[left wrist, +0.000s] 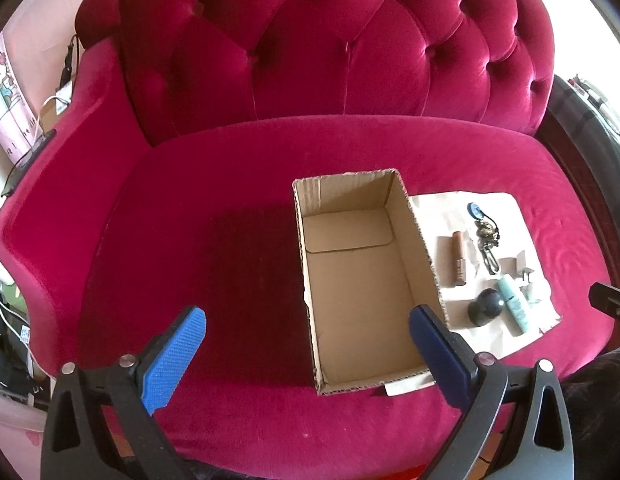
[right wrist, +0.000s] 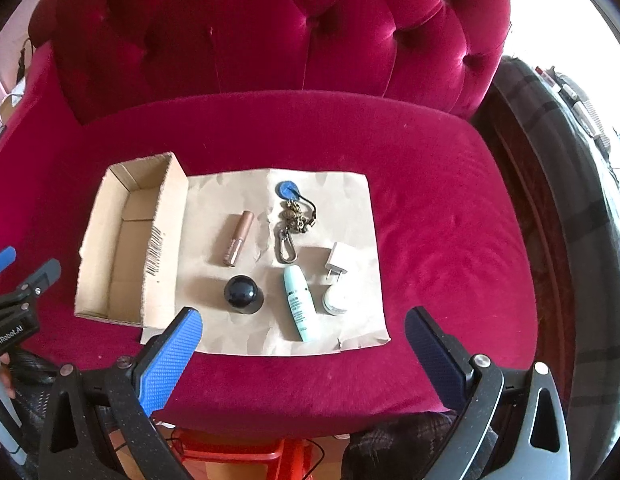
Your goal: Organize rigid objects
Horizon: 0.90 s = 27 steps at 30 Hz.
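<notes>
Below, I hold both grippers over a red velvet sofa [right wrist: 429, 208]. My left gripper [left wrist: 306, 344] hangs above the near end of an open cardboard box [left wrist: 419, 240], jaws spread wide, nothing between them. My right gripper [right wrist: 304, 338] hovers over the near edge of a brown paper sheet [right wrist: 349, 208], jaws likewise spread and empty.

The box stands upright on the seat, touching the sheet's left edge; I see nothing inside it.

On the sheet, from far to near:
- keychain [right wrist: 294, 220] with a blue tag and a carabiner, far centre;
- lipstick [right wrist: 238, 238], lying down, left of the keychain;
- white charger [right wrist: 338, 260], right of the carabiner;
- black knob [right wrist: 242, 294], near left, just near of the lipstick;
- teal tube [right wrist: 300, 308], lying down, right of the knob;
- small white jar [right wrist: 334, 301], just right of the tube, near the charger's prongs.

All six objects lie apart from both grippers.
</notes>
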### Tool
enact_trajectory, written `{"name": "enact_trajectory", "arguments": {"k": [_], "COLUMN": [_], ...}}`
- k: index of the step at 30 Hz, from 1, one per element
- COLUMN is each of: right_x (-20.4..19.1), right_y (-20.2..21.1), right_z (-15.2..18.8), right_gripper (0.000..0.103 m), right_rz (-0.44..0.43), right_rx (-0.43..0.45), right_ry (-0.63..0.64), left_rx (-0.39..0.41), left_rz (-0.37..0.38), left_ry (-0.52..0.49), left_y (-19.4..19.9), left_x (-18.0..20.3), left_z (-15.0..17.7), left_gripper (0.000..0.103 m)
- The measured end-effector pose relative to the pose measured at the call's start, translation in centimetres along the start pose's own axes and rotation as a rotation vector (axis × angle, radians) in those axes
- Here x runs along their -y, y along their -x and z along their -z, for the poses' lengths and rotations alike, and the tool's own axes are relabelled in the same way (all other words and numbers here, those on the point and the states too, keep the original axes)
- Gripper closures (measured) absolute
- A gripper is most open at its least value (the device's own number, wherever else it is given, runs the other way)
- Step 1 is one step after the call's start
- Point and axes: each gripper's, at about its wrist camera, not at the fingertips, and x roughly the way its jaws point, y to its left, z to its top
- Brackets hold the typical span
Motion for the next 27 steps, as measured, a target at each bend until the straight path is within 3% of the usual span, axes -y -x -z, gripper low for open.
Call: {"name": "enact_trajectory", "arguments": {"k": [18, 20, 22, 24, 26, 27], "right_x": [0.9, 1.0, 1.1, 1.2, 1.3, 1.5], "right_y": [-6.9, -7.6, -8.1, -8.5, -8.8, -9.0], "right_z": [-0.5, -0.4, -0.4, -0.4, -0.4, -0.4], "right_gripper": [0.0, 0.0, 0.0, 0.0, 0.0, 0.0], "right_rz": [-0.034, -0.037, -0.038, -0.04, -0.039, -0.037], "right_rx": [-0.051, -0.061, -0.073, -0.077, -0.083, -0.087], "right_ry": [-0.014, -0.017, -0.017, -0.019, -0.023, -0.027], "left_rx": [-0.108, -0.117, -0.121, -0.131, -0.145, -0.155], "left_rz": [0.054, 0.059, 0.068, 0.058, 0.075, 0.096], "left_ry": [0.047, 0.052, 0.05, 0.037, 0.034, 0.031], "left_y": [-8.0, -8.5, -8.8, -9.3, -9.6, -9.9], "left_x": [-1.3, -1.3, -1.1, -0.9, -0.8, -0.6], "left_z": [1.1, 1.1, 1.2, 1.4, 1.6, 1.7], "left_gripper": [0.001, 0.009, 0.028, 0.038, 0.055, 0.078]}}
